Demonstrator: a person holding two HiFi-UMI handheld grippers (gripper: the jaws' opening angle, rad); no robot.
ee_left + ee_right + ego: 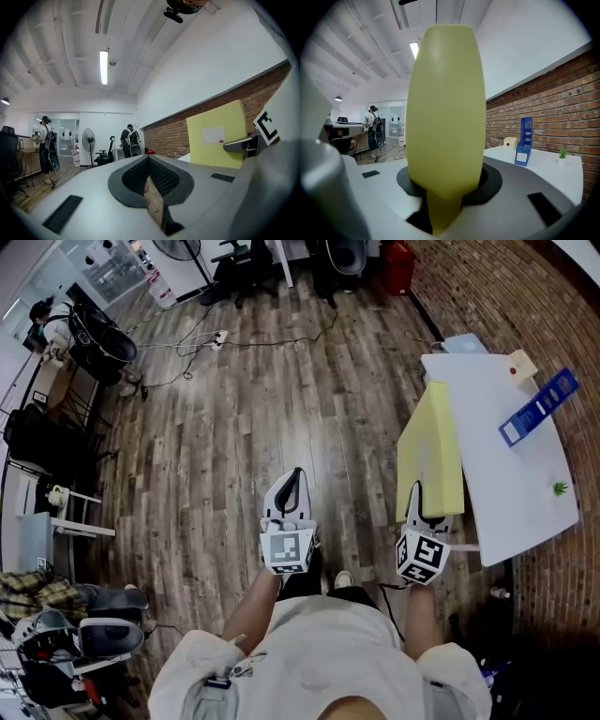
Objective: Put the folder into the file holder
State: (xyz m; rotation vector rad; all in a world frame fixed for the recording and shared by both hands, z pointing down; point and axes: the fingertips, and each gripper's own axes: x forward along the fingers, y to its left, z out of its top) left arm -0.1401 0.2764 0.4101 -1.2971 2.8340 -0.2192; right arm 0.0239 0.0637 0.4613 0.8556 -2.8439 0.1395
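My right gripper (419, 493) is shut on the near edge of a yellow folder (430, 451), which stands on edge beside the white table (511, 502). In the right gripper view the folder (446, 108) fills the middle, pinched at its base between the jaws (445, 206). A blue file holder (539, 406) stands on the table's far right; it also shows in the right gripper view as a blue file holder (524, 148). My left gripper (292, 486) hangs over the wooden floor, shut and empty, its pads meeting (149, 180). The left gripper view catches the folder (218, 134) at the right.
A small cream box (521, 365) with a red dot and a tiny green plant (560, 488) sit on the table. A brick wall (487, 287) runs behind it. Office chairs (94, 343), cables and a fan (88, 140) stand across the wooden floor; people stand in the distance.
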